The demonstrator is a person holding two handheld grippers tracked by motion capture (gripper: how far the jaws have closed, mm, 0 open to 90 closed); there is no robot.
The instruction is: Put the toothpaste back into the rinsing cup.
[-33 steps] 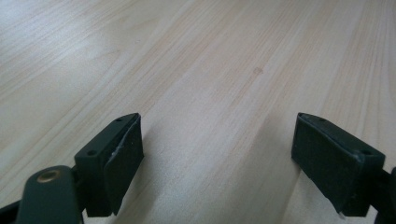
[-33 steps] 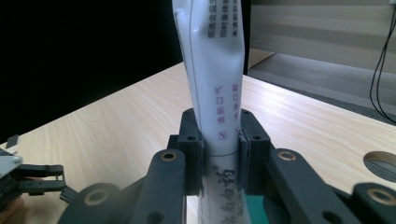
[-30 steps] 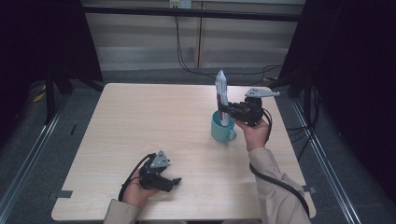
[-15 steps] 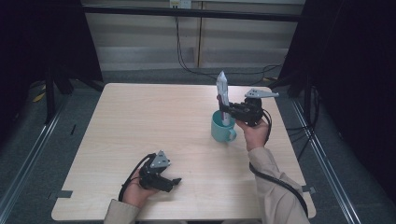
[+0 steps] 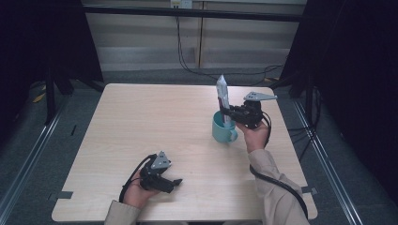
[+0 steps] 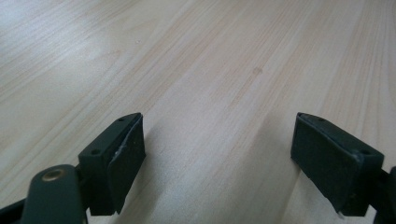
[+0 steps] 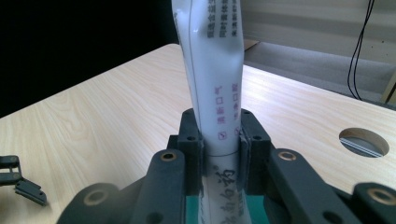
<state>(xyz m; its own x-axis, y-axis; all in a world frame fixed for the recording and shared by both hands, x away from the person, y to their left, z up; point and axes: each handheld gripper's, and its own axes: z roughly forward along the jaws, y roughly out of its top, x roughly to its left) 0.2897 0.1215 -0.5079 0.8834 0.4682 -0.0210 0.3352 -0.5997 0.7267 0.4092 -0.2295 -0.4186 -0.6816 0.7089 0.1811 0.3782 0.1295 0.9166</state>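
High view: right tongs [image 5: 228, 111] clamp a white toothpaste tube [image 5: 222, 96] upright in the teal mug [image 5: 222, 129], barely shifted from a second ago, so the placing looks nearly done. Left gripper view: left tongs [image 6: 215, 154] gape, released, over bare table [image 6: 196, 56]. Right gripper view: pads [image 7: 245, 144] pinch the tube.

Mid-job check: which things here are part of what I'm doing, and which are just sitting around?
In the job:
- toothpaste tube, upright, clamped in the right gripper
- teal mug under the tube

Not in the job:
- left gripper, jaws open on bare table
- cable hole in the tabletop
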